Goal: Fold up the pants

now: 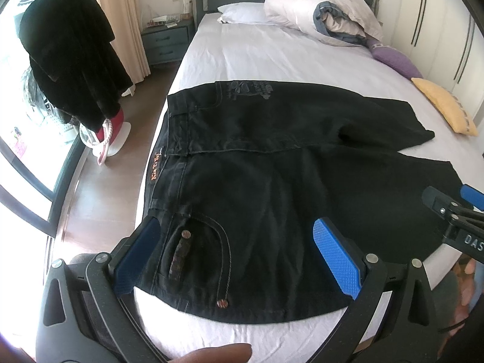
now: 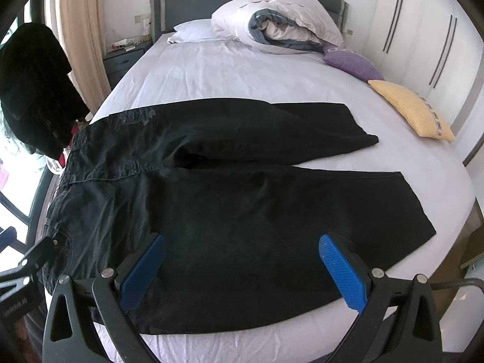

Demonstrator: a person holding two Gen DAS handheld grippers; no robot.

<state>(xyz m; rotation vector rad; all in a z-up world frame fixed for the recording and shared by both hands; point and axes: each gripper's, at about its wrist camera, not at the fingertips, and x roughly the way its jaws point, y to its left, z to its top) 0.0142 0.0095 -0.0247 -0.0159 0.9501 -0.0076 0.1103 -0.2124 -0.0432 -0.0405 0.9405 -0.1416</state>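
Currently pants (image 1: 272, 163) lie flat, legs running right — left gripper (image 1: 239, 257) nearest waistband, right gripper (image 2: 242, 272) over thigh — both spread wide.

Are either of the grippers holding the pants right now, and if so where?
Nothing is held. The left gripper and right gripper are both open, above the near edge of the black pants.

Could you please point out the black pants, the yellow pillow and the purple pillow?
black pants (image 2: 242, 205): right wrist view, on the near leg.
yellow pillow (image 2: 408, 106): right wrist view, on its top face.
purple pillow (image 2: 354, 65): right wrist view, on its middle.
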